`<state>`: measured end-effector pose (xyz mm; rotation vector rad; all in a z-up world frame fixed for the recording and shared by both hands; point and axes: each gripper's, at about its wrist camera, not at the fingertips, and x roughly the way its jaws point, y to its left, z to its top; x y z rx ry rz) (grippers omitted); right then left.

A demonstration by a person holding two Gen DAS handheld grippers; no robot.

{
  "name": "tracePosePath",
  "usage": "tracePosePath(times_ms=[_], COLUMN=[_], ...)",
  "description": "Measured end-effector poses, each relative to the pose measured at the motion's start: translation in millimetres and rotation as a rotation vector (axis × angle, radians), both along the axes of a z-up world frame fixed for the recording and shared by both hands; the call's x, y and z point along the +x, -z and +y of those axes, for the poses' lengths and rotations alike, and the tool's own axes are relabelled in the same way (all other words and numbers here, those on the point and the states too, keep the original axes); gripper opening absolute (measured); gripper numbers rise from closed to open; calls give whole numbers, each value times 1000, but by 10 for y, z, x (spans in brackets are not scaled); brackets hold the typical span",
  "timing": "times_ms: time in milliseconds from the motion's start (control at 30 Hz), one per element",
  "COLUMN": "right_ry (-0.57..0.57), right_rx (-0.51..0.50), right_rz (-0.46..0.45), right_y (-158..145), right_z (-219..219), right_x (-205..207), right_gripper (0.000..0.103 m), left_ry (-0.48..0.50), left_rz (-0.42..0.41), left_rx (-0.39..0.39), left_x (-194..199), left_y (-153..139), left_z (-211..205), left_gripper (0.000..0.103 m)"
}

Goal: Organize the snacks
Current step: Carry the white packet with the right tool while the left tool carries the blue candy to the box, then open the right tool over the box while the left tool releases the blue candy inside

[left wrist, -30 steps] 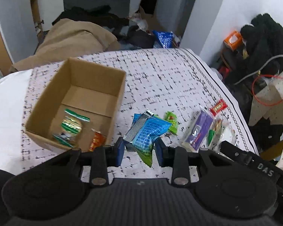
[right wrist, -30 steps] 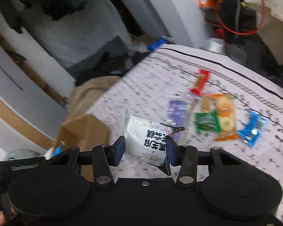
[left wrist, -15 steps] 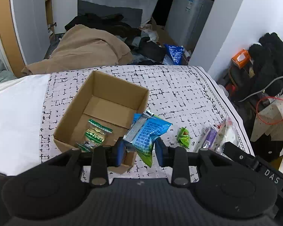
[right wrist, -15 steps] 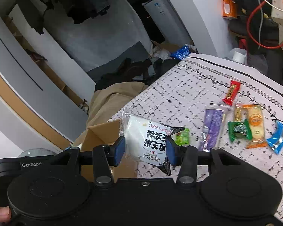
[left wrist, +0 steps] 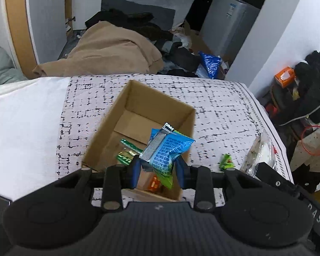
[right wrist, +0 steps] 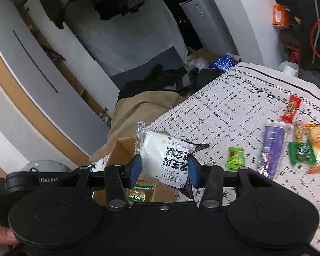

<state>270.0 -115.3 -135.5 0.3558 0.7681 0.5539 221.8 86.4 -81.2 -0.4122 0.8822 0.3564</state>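
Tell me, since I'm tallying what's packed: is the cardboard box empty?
Not empty. The cardboard box holds a green snack and an orange one on its floor.

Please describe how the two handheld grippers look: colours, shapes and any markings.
Both are black plastic. The left gripper and right gripper each have blue finger pads, two round discs on the body, linkage bars with silver pivot bolts, and a ribbed centre. The right one shows part of a white "GenRo" marking.

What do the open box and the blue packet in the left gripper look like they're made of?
Box: plain brown corrugated cardboard by the look, matte, with folded bottom flaps visible. Blue packet: thin plastic or foil film, probably; glossy, crinkled, with a ribbed silvery crimped seal.
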Motion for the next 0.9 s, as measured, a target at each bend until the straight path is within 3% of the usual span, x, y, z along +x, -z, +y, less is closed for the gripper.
tracePosePath(times_ms=[733,900], right_ry=[-88,-121], right_rx=[-65,-64], right_rz=[52,46], right_y=[180,192], right_z=[846,1017], right_x=[260,254], right_gripper=[45,46], left_ry=[10,30], left_rz=[81,100], left_rx=[-48,-60], left_x=[315,355], left_y=[309,244], left_z=[659,764], left_gripper=[34,44])
